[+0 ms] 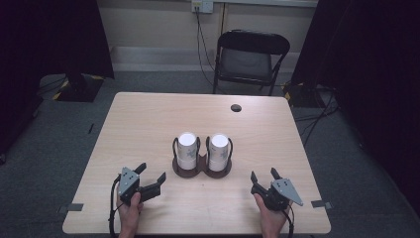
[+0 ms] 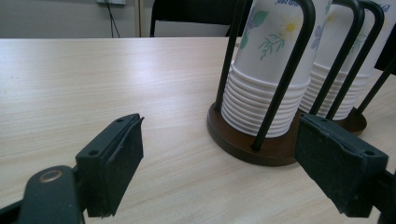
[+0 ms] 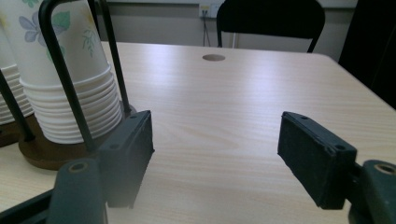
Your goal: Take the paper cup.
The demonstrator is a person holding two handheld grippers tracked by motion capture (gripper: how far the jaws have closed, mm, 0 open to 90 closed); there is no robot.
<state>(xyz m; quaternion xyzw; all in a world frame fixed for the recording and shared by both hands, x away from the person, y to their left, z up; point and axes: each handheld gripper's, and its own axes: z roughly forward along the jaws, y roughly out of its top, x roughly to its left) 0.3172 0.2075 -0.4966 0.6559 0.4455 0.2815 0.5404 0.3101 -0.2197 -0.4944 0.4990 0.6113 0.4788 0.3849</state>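
Pale wood makes up the table, which takes the middle of the high view, with a black chair behind it at the upper centre. At the centre of the frame stands a dark brown cup holder with two round bases and black wire hoops. It carries two stacks of white paper cups, upside down: the left stack and the right stack, side by side and just apart. In the left gripper view the near stack sits at upper right, printed with flowers.

The left gripper rests low at lower left of the high view, jaws spread and empty, aimed toward the holder. The right gripper sits at lower right, likewise spread wide and holding nothing.

The step looks like a reach for the cups. To do it well, come in above the hoops, close on the top cup's wall between the wires, and lift straight up so the stack beneath stays put. Squeezing hard would likely crush the thin paper.
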